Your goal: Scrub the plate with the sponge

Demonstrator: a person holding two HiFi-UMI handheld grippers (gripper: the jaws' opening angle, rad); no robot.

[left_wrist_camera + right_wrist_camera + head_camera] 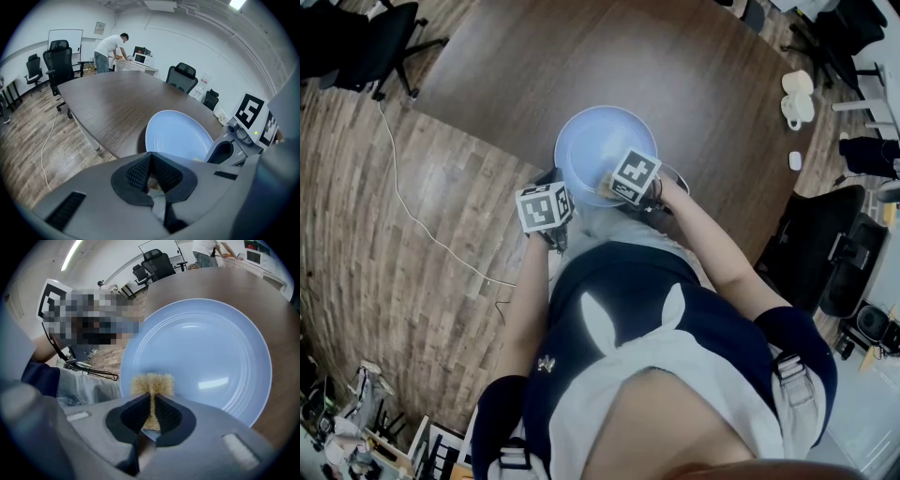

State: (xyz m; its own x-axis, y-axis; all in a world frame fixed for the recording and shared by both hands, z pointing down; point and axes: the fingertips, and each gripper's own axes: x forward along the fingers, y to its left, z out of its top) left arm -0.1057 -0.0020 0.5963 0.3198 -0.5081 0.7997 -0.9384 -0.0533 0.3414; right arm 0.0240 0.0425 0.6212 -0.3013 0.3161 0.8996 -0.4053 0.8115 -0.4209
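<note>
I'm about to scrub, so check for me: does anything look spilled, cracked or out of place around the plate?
Nothing stands out. The plate looks whole and clean, with no spill on the table. The right gripper is shut on the sponge at the plate's near rim. The plate does sit close to the table's edge.

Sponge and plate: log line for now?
right gripper shut on sponge | sponge at near rim of plate | left gripper shut, empty | plate on table

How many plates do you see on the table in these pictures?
1. The pale blue plate lies at the near edge of the table, with the sponge in the right gripper at its rim. No other plate shows.
</note>
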